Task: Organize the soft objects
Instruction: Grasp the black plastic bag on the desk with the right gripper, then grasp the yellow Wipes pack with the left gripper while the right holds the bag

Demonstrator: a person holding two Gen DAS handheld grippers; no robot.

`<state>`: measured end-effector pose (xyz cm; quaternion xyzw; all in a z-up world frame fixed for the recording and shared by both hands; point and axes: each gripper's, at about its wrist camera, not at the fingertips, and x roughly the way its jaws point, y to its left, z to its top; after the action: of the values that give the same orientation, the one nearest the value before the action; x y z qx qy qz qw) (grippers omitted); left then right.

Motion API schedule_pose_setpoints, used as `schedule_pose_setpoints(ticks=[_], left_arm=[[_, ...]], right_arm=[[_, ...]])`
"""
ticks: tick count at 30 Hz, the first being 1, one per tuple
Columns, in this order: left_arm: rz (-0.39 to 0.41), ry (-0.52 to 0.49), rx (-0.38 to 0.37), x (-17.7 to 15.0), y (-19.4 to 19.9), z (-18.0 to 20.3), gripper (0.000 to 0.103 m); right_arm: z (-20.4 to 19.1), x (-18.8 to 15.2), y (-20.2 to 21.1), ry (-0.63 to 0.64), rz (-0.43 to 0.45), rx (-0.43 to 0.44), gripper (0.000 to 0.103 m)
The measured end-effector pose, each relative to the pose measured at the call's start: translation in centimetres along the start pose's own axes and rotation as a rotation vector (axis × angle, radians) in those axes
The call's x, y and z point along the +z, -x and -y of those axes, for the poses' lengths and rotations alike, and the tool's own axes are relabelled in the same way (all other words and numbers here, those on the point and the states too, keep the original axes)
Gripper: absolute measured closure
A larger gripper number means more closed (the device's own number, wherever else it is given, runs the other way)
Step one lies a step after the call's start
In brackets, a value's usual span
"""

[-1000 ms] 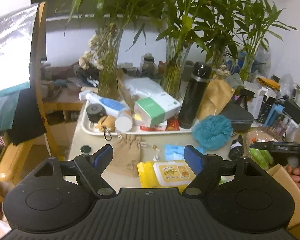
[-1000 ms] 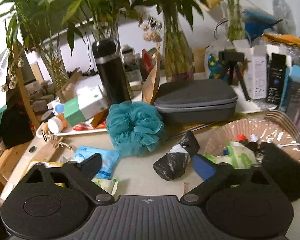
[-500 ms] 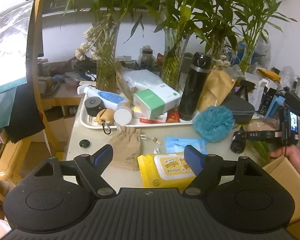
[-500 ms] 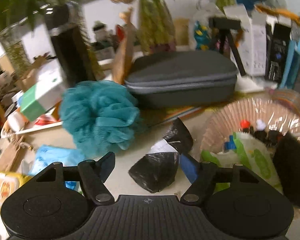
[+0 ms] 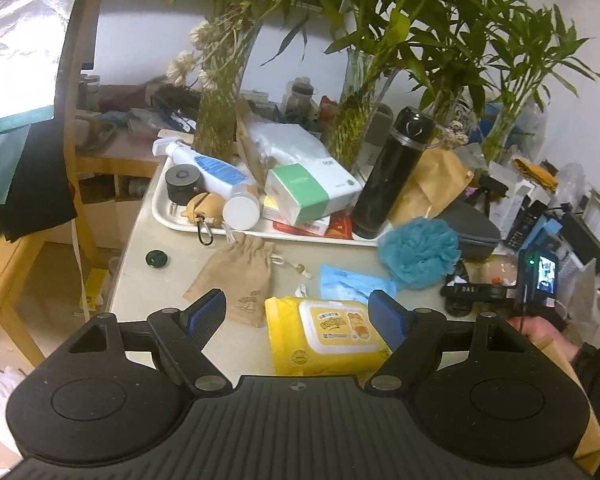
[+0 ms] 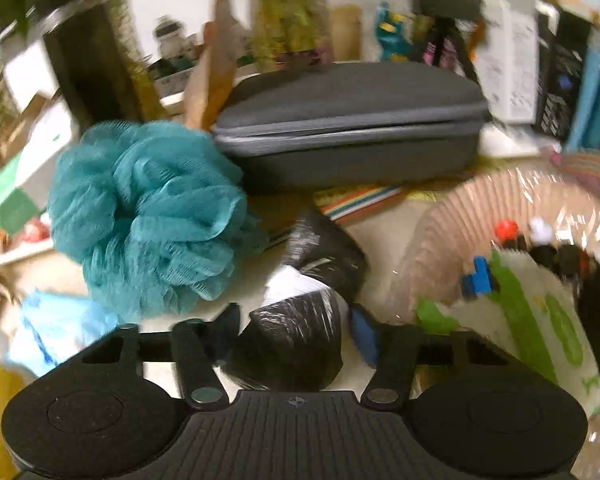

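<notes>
Right gripper (image 6: 292,332): jaws have just been closing, now flanking the black plastic bundle (image 6: 296,332) on the table (image 6: 384,248); pad contact unclear. Left gripper (image 5: 296,312): jaws standing wide, empty, above the yellow wipes pack (image 5: 332,332). Pink basket (image 6: 460,216) holding a green-white packet (image 6: 540,320). Teal loofah (image 6: 148,212) now sitting nearer the right camera.

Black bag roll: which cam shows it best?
Right wrist. The black bag roll fills the near centre, between the right gripper's closing jaws. Left wrist shows only a small dark lump behind that gripper, mostly hidden.
</notes>
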<state>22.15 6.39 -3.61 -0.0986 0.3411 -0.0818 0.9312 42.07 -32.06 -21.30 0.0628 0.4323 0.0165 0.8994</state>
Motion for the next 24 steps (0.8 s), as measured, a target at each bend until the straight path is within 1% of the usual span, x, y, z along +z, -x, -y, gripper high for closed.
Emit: schedule_pose_setpoints(ticks=[2, 4, 5, 7, 10, 11, 13, 14, 15, 18, 21, 24], left_arm=[[0.000, -0.006, 0.006, 0.0, -0.1, 0.1, 0.025], [0.000, -0.012, 0.012, 0.0, 0.0, 0.2, 0.025], [0.000, -0.015, 0.013, -0.1, 0.0, 0.2, 0.025], [-0.001, -0.019, 0.013, -0.1, 0.0, 0.3, 0.025], [-0.004, -0.018, 0.011, -0.1, -0.1, 0.3, 0.025], [-0.005, -0.015, 0.009, -0.1, -0.2, 0.3, 0.025], [-0.010, -0.013, 0.002, -0.1, -0.3, 0.3, 0.025], [-0.012, -0.015, 0.000, -0.1, -0.4, 0.3, 0.025], [-0.014, -0.017, -0.001, -0.1, -0.5, 0.3, 0.025], [-0.016, -0.011, 0.000, 0.0, -0.7, 0.3, 0.025], [-0.025, 0.008, -0.007, 0.0, -0.8, 0.1, 0.025], [-0.031, 0.010, -0.013, 0.1, -0.8, 0.1, 0.025]], right_arm=[[-0.4, -0.1, 0.2, 0.036, -0.016, 0.008, 0.054], [-0.6, -0.1, 0.6, 0.049, -0.059, 0.024, 0.054], [-0.6, -0.1, 0.8, 0.045, -0.081, 0.038, 0.054], [-0.4, -0.5, 1.4, 0.027, -0.097, 0.046, 0.054], [-0.2, -0.6, 1.4, 0.015, -0.077, 0.048, 0.052], [-0.3, -0.6, 1.2, 0.019, -0.067, 0.040, 0.048], [-0.4, -0.5, 0.5, 0.028, -0.062, 0.018, 0.048], [-0.5, -0.6, 0.4, 0.037, -0.051, 0.012, 0.050], [-0.6, -0.5, 0.4, 0.044, -0.050, 0.003, 0.055], [-0.3, -0.2, 0.6, 0.019, -0.050, 0.010, 0.055], [-0.3, 0.3, 2.3, 0.028, -0.013, 0.001, 0.055], [-0.5, 1.2, 4.9, 0.035, 0.013, 0.009, 0.056]])
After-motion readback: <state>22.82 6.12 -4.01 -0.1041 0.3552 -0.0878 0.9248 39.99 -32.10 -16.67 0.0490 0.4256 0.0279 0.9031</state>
